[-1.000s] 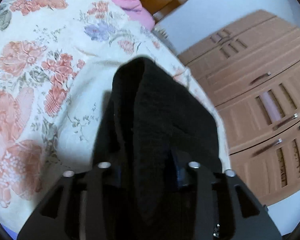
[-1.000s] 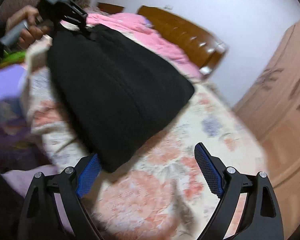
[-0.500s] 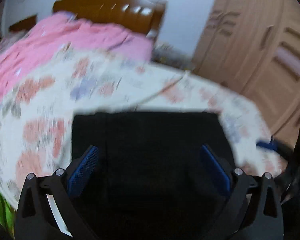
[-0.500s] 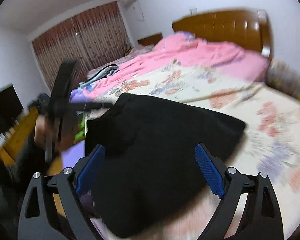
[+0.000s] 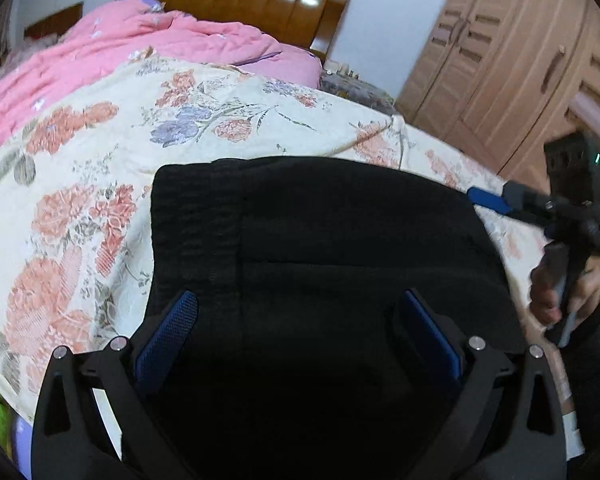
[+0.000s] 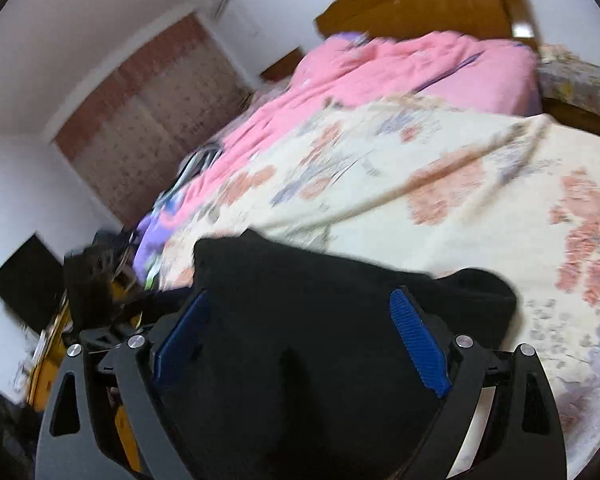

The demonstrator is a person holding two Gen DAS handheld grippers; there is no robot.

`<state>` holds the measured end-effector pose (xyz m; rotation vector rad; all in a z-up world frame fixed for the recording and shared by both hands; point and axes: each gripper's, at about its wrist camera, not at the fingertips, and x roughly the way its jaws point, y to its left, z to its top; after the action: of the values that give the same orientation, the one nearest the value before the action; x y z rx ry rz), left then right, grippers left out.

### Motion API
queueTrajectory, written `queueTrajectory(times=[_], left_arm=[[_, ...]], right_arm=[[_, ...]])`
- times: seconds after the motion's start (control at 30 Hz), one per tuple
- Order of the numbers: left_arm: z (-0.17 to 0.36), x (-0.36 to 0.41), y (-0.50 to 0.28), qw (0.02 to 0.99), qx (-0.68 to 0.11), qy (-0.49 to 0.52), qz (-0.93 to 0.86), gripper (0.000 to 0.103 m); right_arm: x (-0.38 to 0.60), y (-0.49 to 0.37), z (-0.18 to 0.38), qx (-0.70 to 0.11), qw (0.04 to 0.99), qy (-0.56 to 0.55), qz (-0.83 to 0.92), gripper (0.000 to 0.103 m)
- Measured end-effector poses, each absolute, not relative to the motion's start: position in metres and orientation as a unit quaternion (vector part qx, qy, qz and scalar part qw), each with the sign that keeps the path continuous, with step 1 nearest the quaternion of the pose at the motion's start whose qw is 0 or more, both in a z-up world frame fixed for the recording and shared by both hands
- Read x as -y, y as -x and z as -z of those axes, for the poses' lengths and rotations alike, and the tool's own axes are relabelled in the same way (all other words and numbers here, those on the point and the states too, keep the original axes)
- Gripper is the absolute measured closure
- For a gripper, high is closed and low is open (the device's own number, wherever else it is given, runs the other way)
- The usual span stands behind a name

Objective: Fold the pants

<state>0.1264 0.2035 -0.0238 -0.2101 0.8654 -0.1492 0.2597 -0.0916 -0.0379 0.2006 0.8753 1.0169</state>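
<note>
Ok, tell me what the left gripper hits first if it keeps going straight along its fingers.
Most likely the folded black pants, lying on the floral bedspread directly ahead of the open left gripper; how far off is unclear.

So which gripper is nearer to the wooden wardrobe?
Right. The right gripper sits past the black pants' edge, on the wardrobe's side; the left gripper hangs over the pants' middle.

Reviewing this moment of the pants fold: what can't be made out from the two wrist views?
- Near edge of the black pants: left wrist view, hidden behind the left gripper and lost in shadow.
- Fold layers: right wrist view, motion blur merges the dark cloth.
- Right gripper: left wrist view shows one blue pad; the frame edge cuts off the rest.
- Dark objects at the floral bedspread's left edge: right wrist view, too blurred to identify.
</note>
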Motion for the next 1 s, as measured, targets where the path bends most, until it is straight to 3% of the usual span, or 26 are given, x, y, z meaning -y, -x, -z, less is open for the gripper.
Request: queueTrajectory(times=[0.1,0.2,0.33,0.43,0.6,0.73,1.0], left_arm=[[0.025,-0.191,-0.127,0.903,-0.423,0.053,0.060,0.002],[0.013,-0.191,-0.122,0.905,-0.419,0.052,0.055,0.002],[-0.024,-0.211,-0.112,0.917,-0.372,0.121,0.082,0.002],[-0.032,-0.214,-0.134,0.914,-0.378,0.116,0.087,0.002],[0.004,-0.210,-0.189,0.887,-0.444,0.103,0.078,0.002],[0.012,-0.218,-0.192,0.880,-0.454,0.122,0.069,0.002],[0.023,-0.216,-0.194,0.878,-0.467,0.095,0.042,0.002]], right_arm=[[0.077,-0.269,0.055,-0.436,0.787,-0.039,-0.435,0.016],[0.091,-0.263,0.040,-0.411,0.812,-0.066,-0.408,0.015],[0.104,-0.202,0.003,-0.349,0.823,-0.052,-0.445,0.014],[0.101,-0.151,0.002,-0.348,0.794,-0.023,-0.498,0.014],[0.077,-0.090,0.032,-0.383,0.729,-0.015,-0.567,0.014],[0.092,-0.083,0.054,-0.398,0.723,-0.058,-0.562,0.014],[0.130,-0.065,0.048,-0.411,0.700,-0.123,-0.571,0.014]])
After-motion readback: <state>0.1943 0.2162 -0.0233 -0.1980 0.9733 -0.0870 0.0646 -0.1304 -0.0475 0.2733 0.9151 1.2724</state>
